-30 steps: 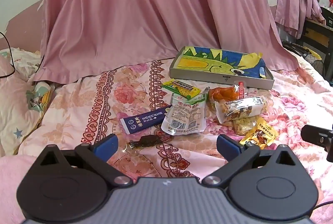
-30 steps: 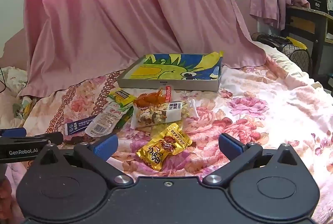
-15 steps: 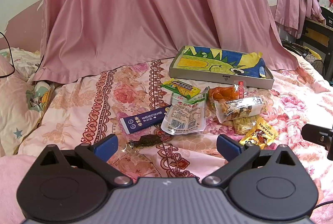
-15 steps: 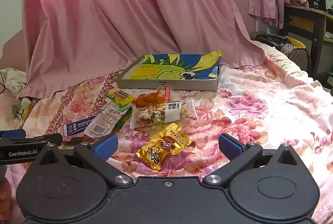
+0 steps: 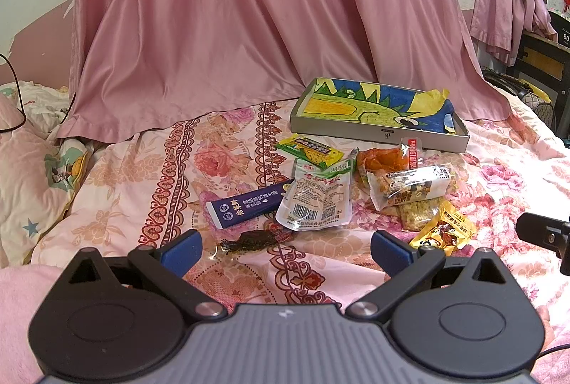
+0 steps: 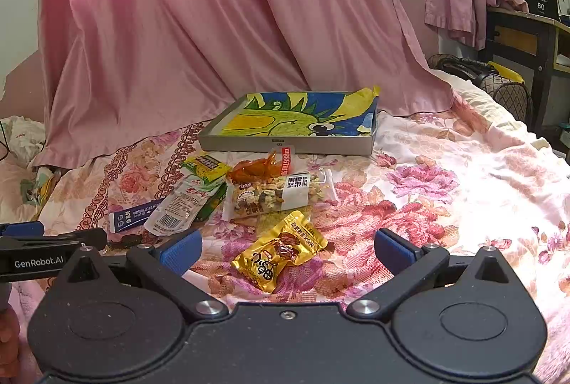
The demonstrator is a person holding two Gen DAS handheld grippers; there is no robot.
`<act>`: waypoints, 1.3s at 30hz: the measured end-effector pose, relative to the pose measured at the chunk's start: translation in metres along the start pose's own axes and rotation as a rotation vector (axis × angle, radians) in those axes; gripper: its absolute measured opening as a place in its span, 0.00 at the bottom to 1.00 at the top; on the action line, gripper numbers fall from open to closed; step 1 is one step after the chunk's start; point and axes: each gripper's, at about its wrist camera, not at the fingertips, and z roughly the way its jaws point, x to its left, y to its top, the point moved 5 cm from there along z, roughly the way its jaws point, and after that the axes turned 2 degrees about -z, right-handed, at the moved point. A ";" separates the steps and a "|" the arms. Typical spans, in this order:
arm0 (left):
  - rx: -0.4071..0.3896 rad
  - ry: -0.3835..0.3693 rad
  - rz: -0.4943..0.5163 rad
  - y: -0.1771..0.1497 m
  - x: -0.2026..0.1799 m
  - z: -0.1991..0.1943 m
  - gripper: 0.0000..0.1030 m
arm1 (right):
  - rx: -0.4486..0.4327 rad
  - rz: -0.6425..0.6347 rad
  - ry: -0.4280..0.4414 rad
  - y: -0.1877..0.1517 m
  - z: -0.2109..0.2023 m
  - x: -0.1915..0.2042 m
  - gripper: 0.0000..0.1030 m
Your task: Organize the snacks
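A: Item one, nearest: our left tongs (image 5: 285,250) and right tongs (image 6: 288,251), both spread wide, nothing held, low over the bed (image 6: 463,191).

B: Noted. Next out?

A: Ahead of the left tongs, the dark wrapped sweet (image 5: 253,239); small and crinkly, we judge it light and apt to slide. Ahead of the right tongs, the gold packet (image 6: 279,250), lying flat and apart from the rest. Soft foil, probably slippery; we would pinch it by a sealed end rather than across the puffed middle.

B: And the cluster?

A: Blue sachet (image 5: 249,204), slim and flat, partly under the white pouch (image 5: 315,200). Right of those, the clear nut-bar pack (image 6: 276,195), which overlaps a second bar below it. Stiffer contents, likely brittle, so we would take it across its width. Behind: the orange packet (image 6: 258,170) and the green-yellow packet (image 5: 310,151).

B: Destination?

A: Farthest, the grey tray (image 6: 285,145), shallow, lined with a bright drawing, holding no snacks. Behind it hangs a pink curtain (image 5: 231,27). We judge sorting not yet begun; the soft bedding will give under any downward press.
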 end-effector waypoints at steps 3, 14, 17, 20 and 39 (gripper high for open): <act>0.000 -0.001 0.000 0.000 0.000 0.000 1.00 | 0.000 0.000 0.000 0.000 0.000 0.000 0.99; 0.002 -0.002 -0.001 0.000 0.000 0.000 1.00 | 0.000 0.002 0.001 0.000 0.000 0.000 0.99; 0.002 -0.001 -0.001 0.000 0.000 0.000 1.00 | 0.000 0.002 0.001 0.000 0.000 0.000 0.99; 0.002 -0.001 -0.001 0.000 0.000 0.000 1.00 | 0.001 0.002 0.001 0.000 0.000 0.000 0.99; 0.019 0.005 0.008 -0.007 -0.003 0.002 1.00 | 0.005 0.010 0.004 0.002 -0.001 0.003 0.99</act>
